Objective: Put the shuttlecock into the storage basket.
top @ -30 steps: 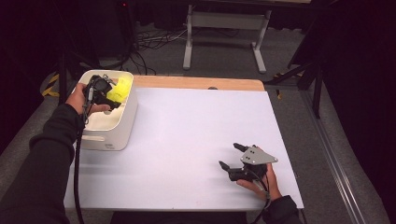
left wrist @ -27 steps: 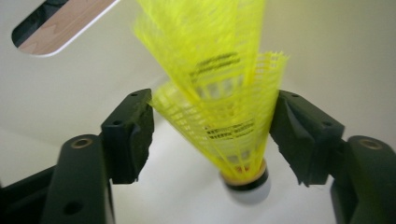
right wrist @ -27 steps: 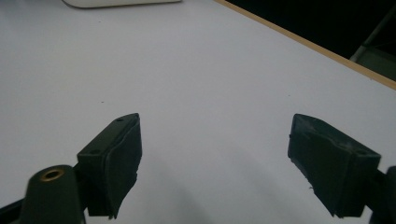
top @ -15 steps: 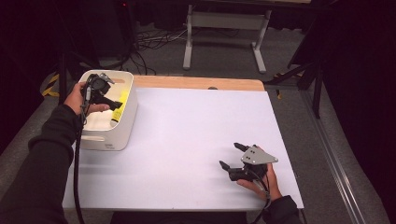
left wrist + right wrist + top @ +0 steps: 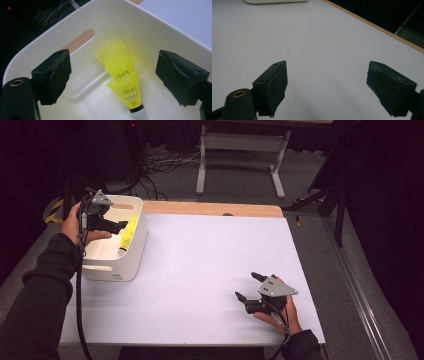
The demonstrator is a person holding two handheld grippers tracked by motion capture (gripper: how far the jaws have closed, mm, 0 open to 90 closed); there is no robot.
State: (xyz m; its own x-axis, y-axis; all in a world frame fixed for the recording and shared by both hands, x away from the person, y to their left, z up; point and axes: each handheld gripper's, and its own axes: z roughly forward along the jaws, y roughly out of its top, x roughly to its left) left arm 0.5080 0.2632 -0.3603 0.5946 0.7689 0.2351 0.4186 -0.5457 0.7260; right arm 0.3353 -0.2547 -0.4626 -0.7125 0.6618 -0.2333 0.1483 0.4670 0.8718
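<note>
Yellow shuttlecocks (image 5: 124, 75): a nested stack, cork end down, leaning against the inner wall of the white bin (image 5: 134, 245); nothing of mine touches it.
Left gripper (image 5: 120, 225): my jaws have just been opening and now stand wide apart above the bin, the stack below and between them, pads clear of it.
Change: a second ago the stack sat by my jaws at the bin's mouth; now it lies inside.
Meaning: I judge the drop-off done, and my left hand free to withdraw.
Right gripper (image 5: 246, 287): jaws released, empty, resting on the white table (image 5: 210, 260), well apart from the bin.
</note>
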